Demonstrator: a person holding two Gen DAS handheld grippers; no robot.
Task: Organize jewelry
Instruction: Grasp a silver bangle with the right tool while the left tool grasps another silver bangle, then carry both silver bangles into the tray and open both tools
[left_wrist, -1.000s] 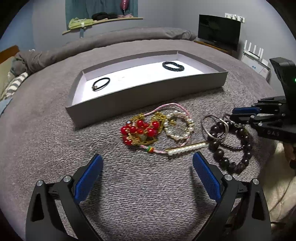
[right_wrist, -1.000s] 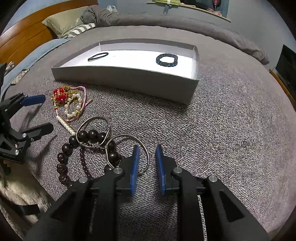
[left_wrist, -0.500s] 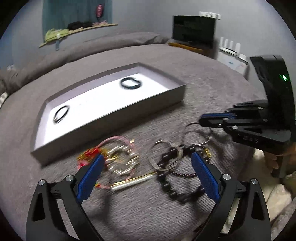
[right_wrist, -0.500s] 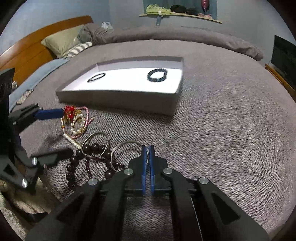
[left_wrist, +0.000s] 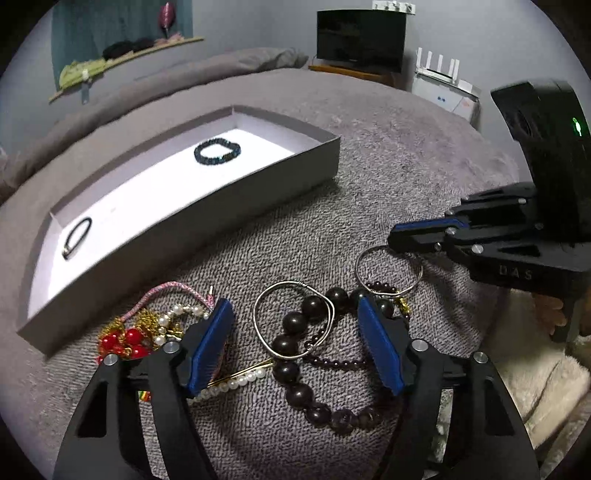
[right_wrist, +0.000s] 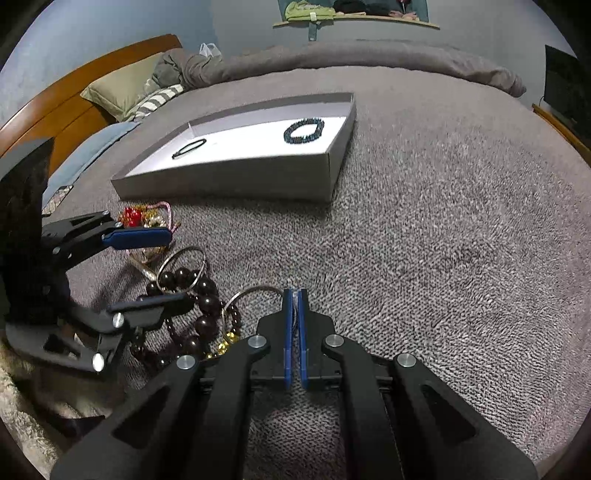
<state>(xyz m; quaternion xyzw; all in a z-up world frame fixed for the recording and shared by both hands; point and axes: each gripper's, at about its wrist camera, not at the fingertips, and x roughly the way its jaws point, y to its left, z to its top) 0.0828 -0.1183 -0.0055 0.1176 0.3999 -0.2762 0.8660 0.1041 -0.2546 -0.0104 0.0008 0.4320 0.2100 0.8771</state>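
Observation:
On the grey bedspread, a dark wooden bead bracelet (left_wrist: 295, 354) and a silver bangle (left_wrist: 293, 319) lie between the blue pads of my left gripper (left_wrist: 295, 332). Its jaws are closing, and the pads do not press on either piece. A second silver bangle (left_wrist: 388, 271) lies further right. My right gripper (right_wrist: 294, 306) is shut on the rim of that bangle (right_wrist: 251, 291). A tangle of red beads, gold chain, pearls and pink cord (left_wrist: 147, 328) sits to the left. The grey tray (left_wrist: 258, 192) holds a thin black band (left_wrist: 75, 236) and a dark bead bracelet (left_wrist: 217, 151).
The tray's near wall (right_wrist: 240, 181) stands just beyond the jewelry pile. Pillows (right_wrist: 125, 88) and a wooden headboard (right_wrist: 55, 110) are at the far left. A TV (left_wrist: 362, 38) and a white router (left_wrist: 443, 88) stand past the bed's edge.
My left gripper has moved right, from over the red-and-pearl tangle to over the dark beads, and its jaws have narrowed. The right gripper's jaws have closed onto the silver bangle.

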